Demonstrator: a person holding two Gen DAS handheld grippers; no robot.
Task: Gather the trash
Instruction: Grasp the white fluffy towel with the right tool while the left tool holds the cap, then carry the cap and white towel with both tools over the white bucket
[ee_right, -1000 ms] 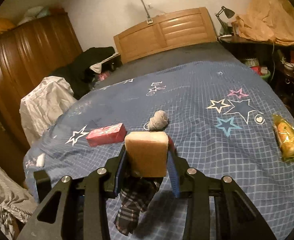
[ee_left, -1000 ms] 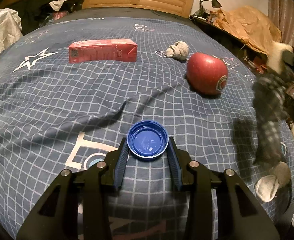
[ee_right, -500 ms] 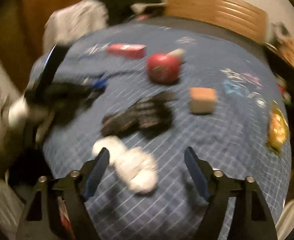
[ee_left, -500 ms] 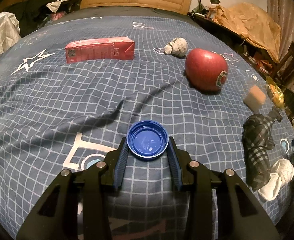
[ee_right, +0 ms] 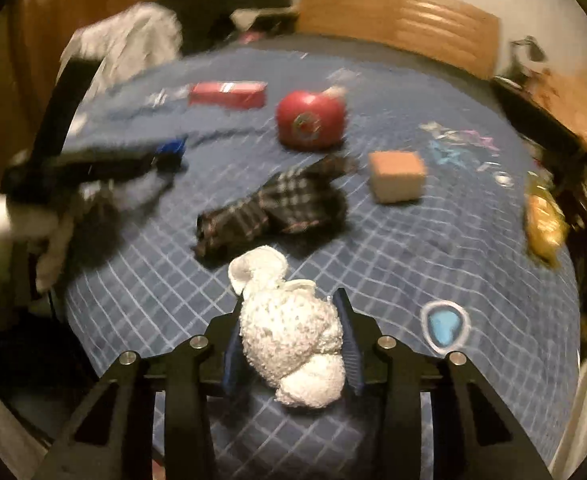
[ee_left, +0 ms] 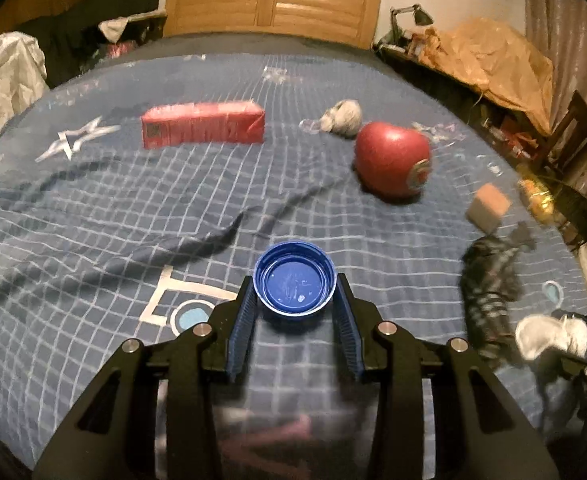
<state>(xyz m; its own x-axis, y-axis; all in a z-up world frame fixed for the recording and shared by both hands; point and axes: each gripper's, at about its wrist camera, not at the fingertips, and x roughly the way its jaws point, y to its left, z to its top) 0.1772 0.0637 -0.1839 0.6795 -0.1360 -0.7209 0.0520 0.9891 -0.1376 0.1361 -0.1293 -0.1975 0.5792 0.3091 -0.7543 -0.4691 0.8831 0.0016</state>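
Observation:
My left gripper (ee_left: 295,296) is shut on a blue bottle cap (ee_left: 294,283) and holds it over the blue checked bedspread. My right gripper (ee_right: 291,334) has its jaws around a white crumpled sock (ee_right: 289,332), which lies on the bed near the front edge; the pads touch its sides. The sock also shows in the left wrist view (ee_left: 549,336). A red carton (ee_left: 201,124), a grey wad (ee_left: 343,117), a red apple (ee_left: 391,160), a tan sponge block (ee_right: 396,176) and a plaid cloth (ee_right: 273,208) lie on the bed.
A yellow snack wrapper (ee_right: 543,222) lies at the bed's right edge. A wooden headboard (ee_left: 273,4) stands at the far end. Cluttered furniture with brown paper (ee_left: 493,56) lines the right side. White and dark clothes (ee_left: 5,68) pile at the left.
My right gripper let go of the tan sponge block, swung to the bed's front edge and closed in around the white sock. My left gripper kept the cap and barely moved.

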